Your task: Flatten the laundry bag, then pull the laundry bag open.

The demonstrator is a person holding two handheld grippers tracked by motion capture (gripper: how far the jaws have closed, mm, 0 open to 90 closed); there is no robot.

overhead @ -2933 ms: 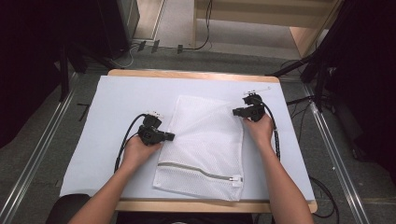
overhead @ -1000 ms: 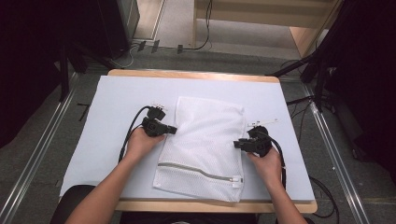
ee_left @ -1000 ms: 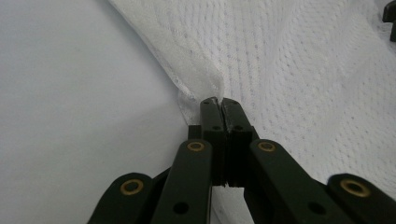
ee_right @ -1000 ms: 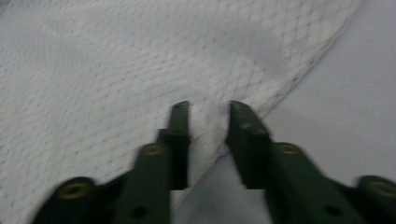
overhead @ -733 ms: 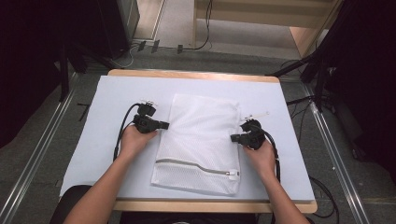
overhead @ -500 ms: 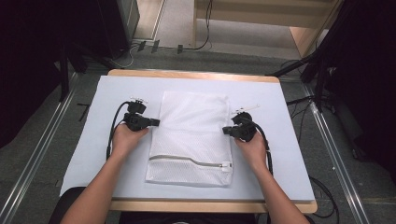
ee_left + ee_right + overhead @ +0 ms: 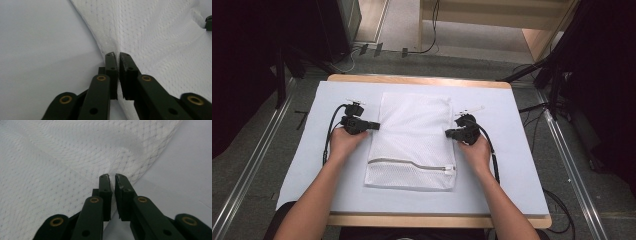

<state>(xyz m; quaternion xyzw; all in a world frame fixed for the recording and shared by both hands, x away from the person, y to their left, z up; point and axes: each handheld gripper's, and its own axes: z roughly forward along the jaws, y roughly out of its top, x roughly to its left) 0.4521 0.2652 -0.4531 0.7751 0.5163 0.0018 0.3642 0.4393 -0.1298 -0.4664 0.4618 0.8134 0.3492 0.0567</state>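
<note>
A white mesh laundry bag [image 7: 412, 140] lies flat on the pale mat, its zipper [image 7: 412, 164] near my side. My left gripper [image 7: 377, 125] is at the bag's left edge, my right gripper [image 7: 447, 133] at its right edge. In the left gripper view the mesh [image 7: 155, 37] puckers into the left gripper [image 7: 115, 53], whose jaws pinch the edge with a hairline gap. In the right gripper view the bag's hem [image 7: 62, 157] runs between the jaws of the right gripper [image 7: 110, 175], also almost closed. Both pairs of jaws have just been opening slightly, with mesh still between them.
The pale blue mat [image 7: 512, 190] covers a wooden table [image 7: 422, 80], with bare mat on both sides of the bag. Black cables [image 7: 328, 140] trail from each gripper. Metal rails [image 7: 242, 185] and dark equipment stand around the table.
Both hands slid away from the person, dragging the bag up the mat. The bag, skewed earlier, now lies square to the table.
</note>
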